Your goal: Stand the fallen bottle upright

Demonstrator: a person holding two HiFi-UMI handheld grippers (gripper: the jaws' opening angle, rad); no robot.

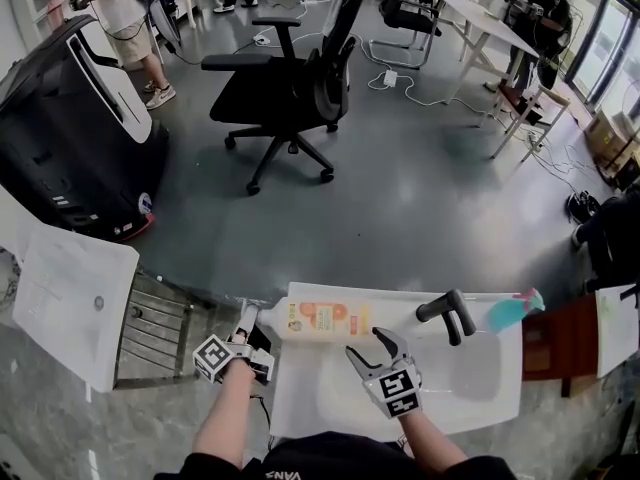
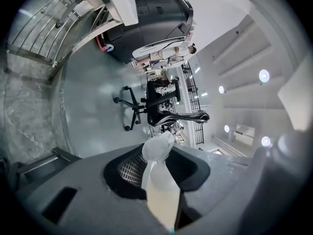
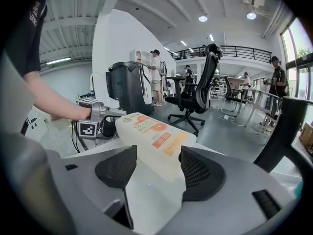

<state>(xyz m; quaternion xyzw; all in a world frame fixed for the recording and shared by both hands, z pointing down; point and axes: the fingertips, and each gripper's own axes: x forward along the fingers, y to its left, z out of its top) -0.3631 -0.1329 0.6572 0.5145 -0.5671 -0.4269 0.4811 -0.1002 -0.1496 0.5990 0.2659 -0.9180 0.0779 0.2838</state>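
Your bottle (image 1: 320, 320) lies on its side along the far rim of the sink (image 1: 480, 393), its long axis running from one hand to the other. Your left tongs (image 1: 247, 323) are closed on its neck. Your right tongs (image 1: 368, 344) are wide open and empty, facing its body just ahead.

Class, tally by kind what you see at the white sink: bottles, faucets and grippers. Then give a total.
Bottles: 2 (white bottle, teal bottle)
Faucets: 1 (black faucet)
Grippers: 2 (left gripper, right gripper)
Total: 5
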